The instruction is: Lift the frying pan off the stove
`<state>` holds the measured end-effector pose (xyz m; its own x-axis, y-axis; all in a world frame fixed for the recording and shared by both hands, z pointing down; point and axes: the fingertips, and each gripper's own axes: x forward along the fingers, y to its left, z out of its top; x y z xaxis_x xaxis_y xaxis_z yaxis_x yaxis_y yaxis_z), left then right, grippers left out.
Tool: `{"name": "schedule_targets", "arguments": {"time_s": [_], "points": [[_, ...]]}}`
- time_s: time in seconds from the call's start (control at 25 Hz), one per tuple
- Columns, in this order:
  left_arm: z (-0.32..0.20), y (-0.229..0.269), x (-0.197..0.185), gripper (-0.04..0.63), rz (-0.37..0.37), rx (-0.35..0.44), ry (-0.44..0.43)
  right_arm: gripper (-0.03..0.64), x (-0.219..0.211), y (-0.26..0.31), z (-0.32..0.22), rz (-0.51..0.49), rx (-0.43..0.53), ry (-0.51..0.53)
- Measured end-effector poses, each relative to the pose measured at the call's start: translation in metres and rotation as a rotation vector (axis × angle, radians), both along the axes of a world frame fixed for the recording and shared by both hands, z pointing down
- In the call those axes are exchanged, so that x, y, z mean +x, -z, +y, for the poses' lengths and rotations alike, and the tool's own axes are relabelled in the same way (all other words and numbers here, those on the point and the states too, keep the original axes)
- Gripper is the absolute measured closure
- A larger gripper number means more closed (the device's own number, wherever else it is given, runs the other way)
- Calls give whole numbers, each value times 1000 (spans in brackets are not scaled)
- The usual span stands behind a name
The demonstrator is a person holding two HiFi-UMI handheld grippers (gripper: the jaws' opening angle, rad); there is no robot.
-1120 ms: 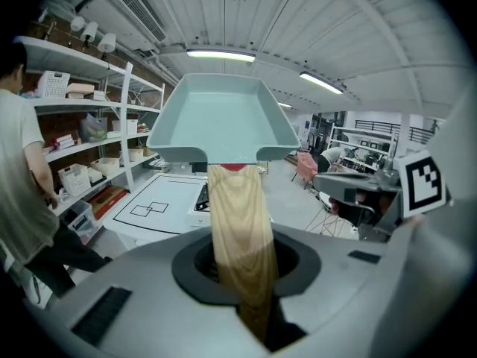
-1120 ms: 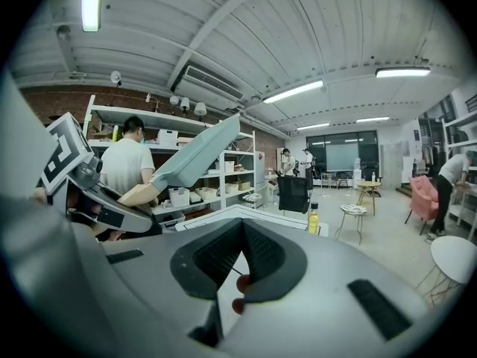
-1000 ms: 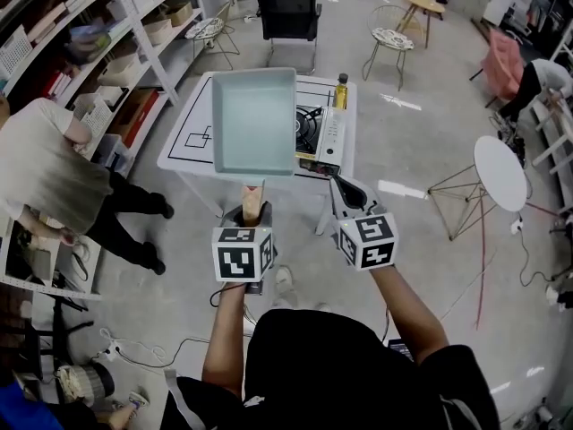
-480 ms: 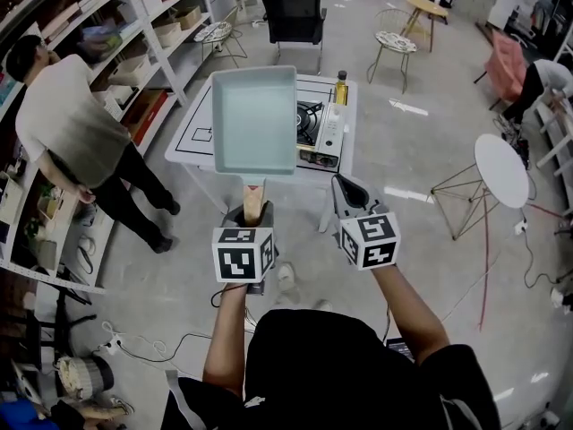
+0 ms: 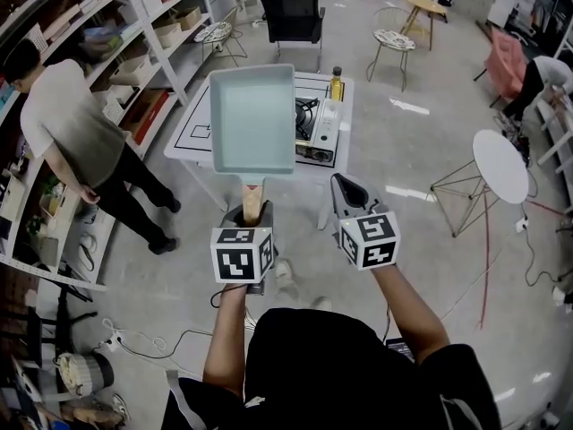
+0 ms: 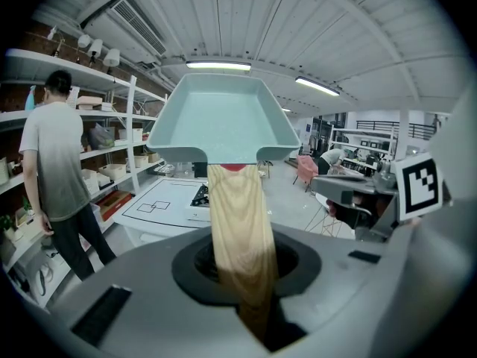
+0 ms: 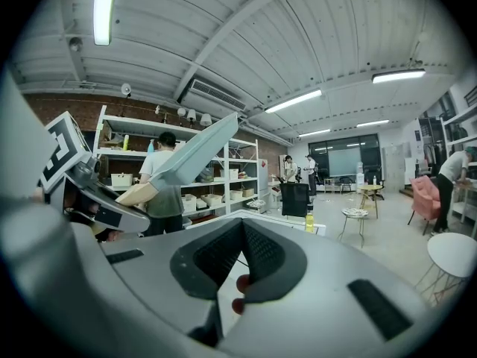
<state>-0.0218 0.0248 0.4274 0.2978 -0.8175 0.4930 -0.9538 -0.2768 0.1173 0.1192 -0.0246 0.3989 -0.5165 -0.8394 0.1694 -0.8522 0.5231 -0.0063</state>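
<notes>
- The left gripper (image 5: 252, 206) is clamped on the pale wooden handle (image 5: 253, 197) of the frying pan (image 5: 252, 119), with the handle running straight down between its jaws.
- The frying pan is a rectangular, pale green one. It is held up in the air in front of the person, clear of the stove (image 5: 315, 124), with its empty inside turned towards them.
- From the left gripper view, the frying pan (image 6: 223, 118) stands high above the white table (image 6: 153, 200), and nothing touches it but the gripper.
- The right gripper (image 5: 347, 191) hangs just beside the left one. Its jaws are pressed together on nothing.
- The stove sits on the table (image 5: 190, 137), with a yellow bottle (image 5: 337, 83) at its far side.
- A person in a light shirt (image 5: 72, 124) stands by the shelves (image 5: 134, 25) to the left.
</notes>
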Motion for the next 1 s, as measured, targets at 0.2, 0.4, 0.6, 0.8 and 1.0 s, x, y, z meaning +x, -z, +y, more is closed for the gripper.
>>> {"name": "schedule_targets", "arguments": {"time_s": [0.2,0.4,0.6,0.8,1.0], "points": [[4,-2,4,531,8,-2,11,620,3,-3,2,5,-1,11],[2,0,4,531,8,0,15,620,3,-2,-1,8,2,18],[-1,0,5,531,10,2,13,620,3,-2,-4,7,3,15],[-7,3,0,530,13,1,7,620,-1,1,-9,10,0,8],[-10,3,-3,530,16,-1,2,620,-5,0,-9,20,2,7]]}}
